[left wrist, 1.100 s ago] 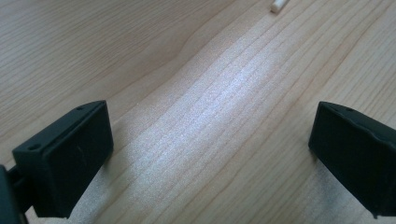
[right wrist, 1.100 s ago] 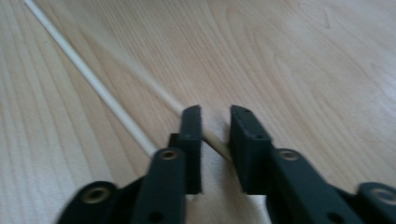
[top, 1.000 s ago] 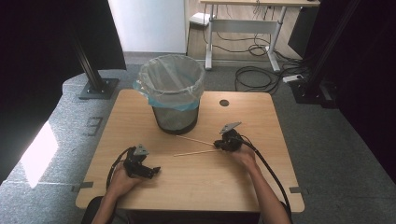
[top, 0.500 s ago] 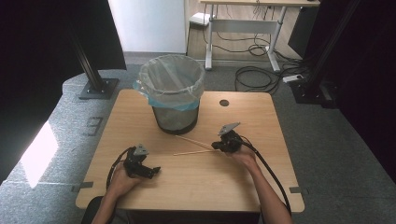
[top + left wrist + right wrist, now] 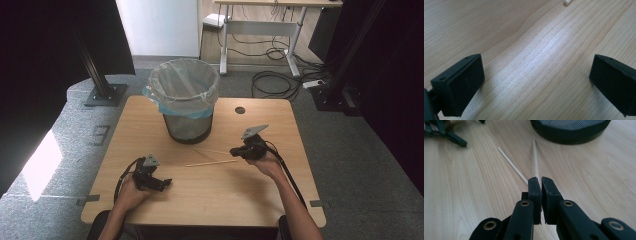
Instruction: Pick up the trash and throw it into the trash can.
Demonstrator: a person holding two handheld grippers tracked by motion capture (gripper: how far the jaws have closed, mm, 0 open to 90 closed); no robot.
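No text, label, brand, number or sign can be read on anything here; the bench (image 5: 210, 190) bears only plain wood grain.

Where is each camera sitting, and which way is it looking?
High view: above the person's side, looking forward and down at the table, bin and two sticks; forearms, left gripper and right gripper show.
Left gripper view: rides the left gripper, facing bare tabletop; its jaws stand wide apart.
Right gripper view: rides the right gripper, facing the sticks and bin base; jaws closed on the sticks.
Shared: high and right gripper views both show sticks and bin.
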